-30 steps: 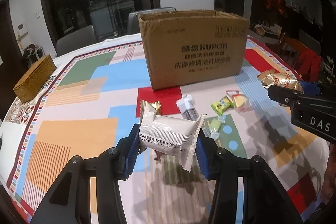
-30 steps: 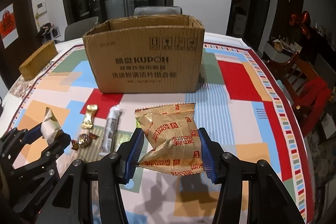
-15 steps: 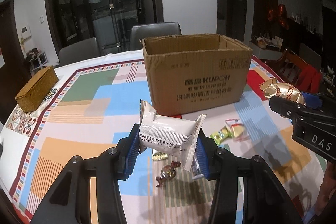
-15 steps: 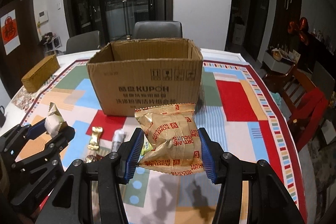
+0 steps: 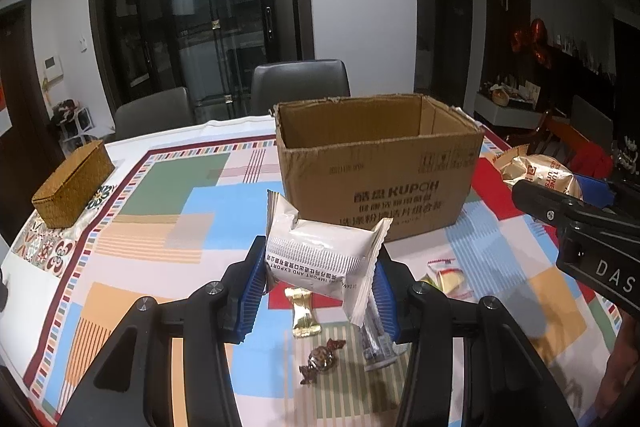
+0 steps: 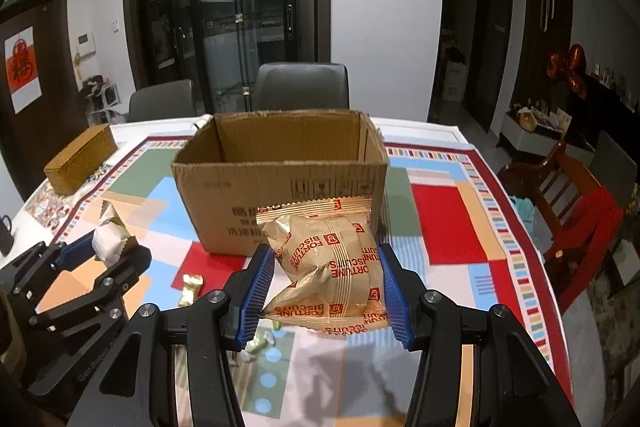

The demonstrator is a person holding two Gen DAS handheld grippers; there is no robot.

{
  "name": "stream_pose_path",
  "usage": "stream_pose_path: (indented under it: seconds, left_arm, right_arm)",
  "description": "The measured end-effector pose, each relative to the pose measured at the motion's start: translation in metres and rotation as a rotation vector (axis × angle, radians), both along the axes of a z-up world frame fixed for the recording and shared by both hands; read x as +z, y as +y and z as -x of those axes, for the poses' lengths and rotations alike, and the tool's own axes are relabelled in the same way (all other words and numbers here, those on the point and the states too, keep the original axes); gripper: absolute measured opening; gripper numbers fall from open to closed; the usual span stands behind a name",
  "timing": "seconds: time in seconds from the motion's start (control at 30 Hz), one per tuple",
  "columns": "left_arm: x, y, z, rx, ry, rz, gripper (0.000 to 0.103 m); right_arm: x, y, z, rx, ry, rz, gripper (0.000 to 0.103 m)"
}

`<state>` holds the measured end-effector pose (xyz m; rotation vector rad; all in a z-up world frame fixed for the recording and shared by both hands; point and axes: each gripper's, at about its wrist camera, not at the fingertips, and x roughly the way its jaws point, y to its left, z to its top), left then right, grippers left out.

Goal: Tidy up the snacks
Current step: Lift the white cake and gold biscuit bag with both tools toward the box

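Note:
My left gripper (image 5: 318, 291) is shut on a silver-white snack packet (image 5: 320, 255), held in the air above the table. My right gripper (image 6: 326, 291) is shut on a golden fortune biscuits packet (image 6: 330, 263), also lifted. An open cardboard box (image 5: 380, 171) (image 6: 280, 179) stands on the table ahead of both grippers, its inside partly visible. The right gripper with its golden packet (image 5: 538, 173) shows at the right of the left wrist view. In the right wrist view the left gripper (image 6: 104, 247) appears at lower left.
Loose sweets lie on the patterned tablecloth: a gold candy (image 5: 304, 313), a brown wrapped candy (image 5: 322, 361), a dark stick packet (image 5: 374, 341), a clear packet (image 5: 446, 273). A woven box (image 5: 74, 185) sits far left. Chairs (image 6: 300, 87) stand behind the table, a red chair (image 6: 580, 211) at right.
Both grippers have risen with their packets. The box now sits lower in view and its open top and inside show; the loose sweets have slid down beneath the fingers.

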<state>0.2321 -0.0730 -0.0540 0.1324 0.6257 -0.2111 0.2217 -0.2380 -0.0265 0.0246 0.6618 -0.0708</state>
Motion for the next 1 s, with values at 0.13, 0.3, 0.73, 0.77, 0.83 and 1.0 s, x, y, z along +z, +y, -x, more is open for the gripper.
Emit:
stream_pose_path:
  seconds: [0.13, 0.3, 0.73, 0.77, 0.83, 1.0]
  left_arm:
    - [0.007, 0.0, -0.005, -0.002, -0.016, 0.002, 0.048]
    - [0.017, -0.002, -0.013, -0.004, -0.035, 0.007, 0.048]
    - [0.041, -0.011, -0.029, -0.024, -0.092, 0.015, 0.048]
    - [0.043, -0.013, -0.031, -0.025, -0.095, 0.015, 0.048]
    - [0.045, -0.015, -0.035, -0.027, -0.101, 0.018, 0.048]
    - [0.048, -0.019, -0.047, -0.029, -0.101, 0.023, 0.048]
  right_arm:
    - [0.009, 0.0, -0.003, 0.001, -0.02, 0.001, 0.053]
    - [0.016, -0.001, -0.007, 0.0, -0.037, 0.003, 0.053]
    - [0.041, -0.009, -0.025, -0.02, -0.098, -0.009, 0.053]
    - [0.042, -0.01, -0.027, -0.021, -0.1, -0.011, 0.053]
    - [0.043, -0.011, -0.032, -0.024, -0.1, -0.014, 0.053]
    - [0.045, -0.015, -0.044, -0.031, -0.1, -0.019, 0.053]
